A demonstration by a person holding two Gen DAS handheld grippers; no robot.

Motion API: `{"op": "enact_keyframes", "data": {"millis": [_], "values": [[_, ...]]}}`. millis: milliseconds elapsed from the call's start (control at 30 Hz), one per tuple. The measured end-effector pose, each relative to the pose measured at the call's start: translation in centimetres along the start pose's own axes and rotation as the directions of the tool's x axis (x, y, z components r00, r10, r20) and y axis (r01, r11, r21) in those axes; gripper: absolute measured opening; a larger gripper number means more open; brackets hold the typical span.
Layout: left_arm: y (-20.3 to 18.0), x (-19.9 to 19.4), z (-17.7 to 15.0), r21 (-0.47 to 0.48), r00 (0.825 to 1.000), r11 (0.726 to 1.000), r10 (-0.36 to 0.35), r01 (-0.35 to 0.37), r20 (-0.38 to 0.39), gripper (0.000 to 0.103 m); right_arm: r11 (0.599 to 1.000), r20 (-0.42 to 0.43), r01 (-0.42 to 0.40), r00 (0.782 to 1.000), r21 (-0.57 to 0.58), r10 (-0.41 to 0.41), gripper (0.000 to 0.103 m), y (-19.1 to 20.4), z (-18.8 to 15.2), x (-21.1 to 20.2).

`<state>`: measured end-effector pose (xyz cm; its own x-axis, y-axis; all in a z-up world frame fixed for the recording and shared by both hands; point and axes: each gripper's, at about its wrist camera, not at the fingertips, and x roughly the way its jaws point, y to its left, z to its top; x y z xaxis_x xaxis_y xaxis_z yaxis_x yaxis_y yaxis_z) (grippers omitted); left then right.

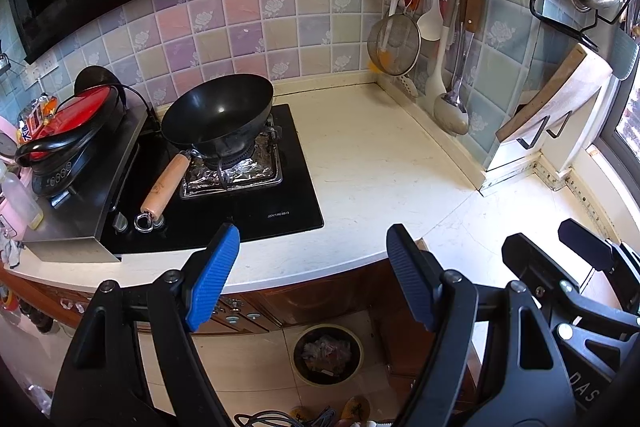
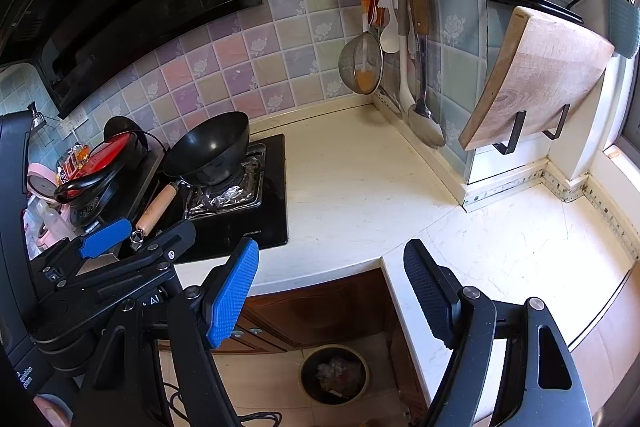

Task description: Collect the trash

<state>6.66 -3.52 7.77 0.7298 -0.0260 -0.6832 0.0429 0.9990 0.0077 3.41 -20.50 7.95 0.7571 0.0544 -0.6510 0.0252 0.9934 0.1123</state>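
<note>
The trash bin (image 1: pixel 327 353), already holding crumpled scraps, sits on the floor below the near counter (image 1: pixel 380 163) edge. Both the left gripper (image 1: pixel 312 267) and right gripper (image 2: pixel 332 291) hang spread and empty; scan the counter first for loose litter.

The left tongs (image 1: pixel 312 275) hang over the front edge of the tabletop (image 1: pixel 380 163), tilted downward, jaws standing wide apart with nothing between the blue pads. The right tongs (image 2: pixel 332 291) hover just beside them at the tabletop's inner front corner, likewise tilted down, jaws apart and bare. In the left wrist view the right tongs show at the right edge; their far finger (image 1: pixel 584 243) is dark and foreshortened, so its pad cannot be made out clearly.
</note>
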Motion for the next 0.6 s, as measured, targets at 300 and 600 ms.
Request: {"op": "enact_keyframes", "data": {"millis": [300, 600], "values": [[0.8, 0.2, -0.2, 0.017, 1.000, 1.000, -0.021, 0.021, -0.005, 0.074, 1.000, 0.001, 0.019, 1.000, 0.016, -0.019, 0.076, 0.8, -0.7, 0.4], [1.6, -0.2, -0.7, 0.035, 0.999, 0.998, -0.050, 0.050, -0.014, 0.074, 0.998, 0.003, 0.047, 0.999, 0.036, -0.048, 0.076, 2.0, -1.8, -0.7]]}}
